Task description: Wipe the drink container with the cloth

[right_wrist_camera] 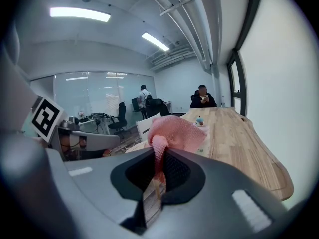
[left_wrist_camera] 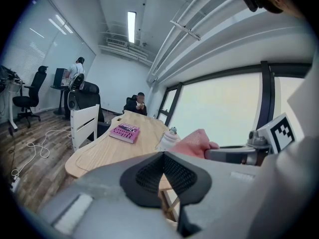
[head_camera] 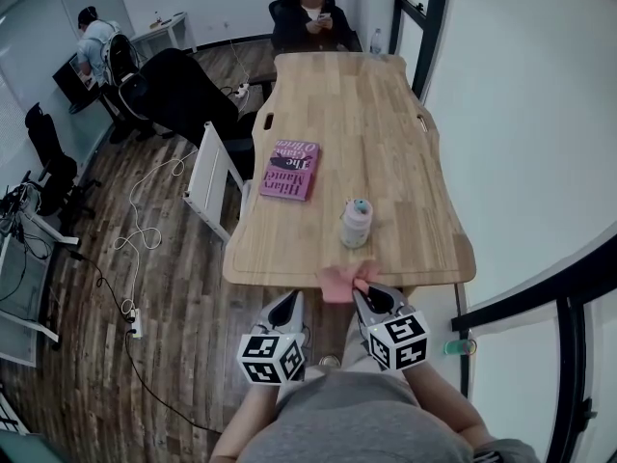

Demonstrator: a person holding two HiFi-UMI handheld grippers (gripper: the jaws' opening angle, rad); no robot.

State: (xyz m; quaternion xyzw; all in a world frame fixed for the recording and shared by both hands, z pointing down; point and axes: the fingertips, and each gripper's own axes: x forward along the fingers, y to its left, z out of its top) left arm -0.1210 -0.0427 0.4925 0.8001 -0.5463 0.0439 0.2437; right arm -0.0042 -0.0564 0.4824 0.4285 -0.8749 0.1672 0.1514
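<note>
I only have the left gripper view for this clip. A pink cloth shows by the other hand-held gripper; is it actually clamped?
Observer: Yes. The right gripper view shows the right hand-held gripper shut on the pink cloth.
Operator: Is it touching the drink container?
Observer: No. In the head view the drink container stands upright on the table, apart from the cloth at the near edge.
Operator: Where is my own gripper?
Observer: The head view puts the left hand-held gripper beside the right one, short of the table's near edge.
</note>
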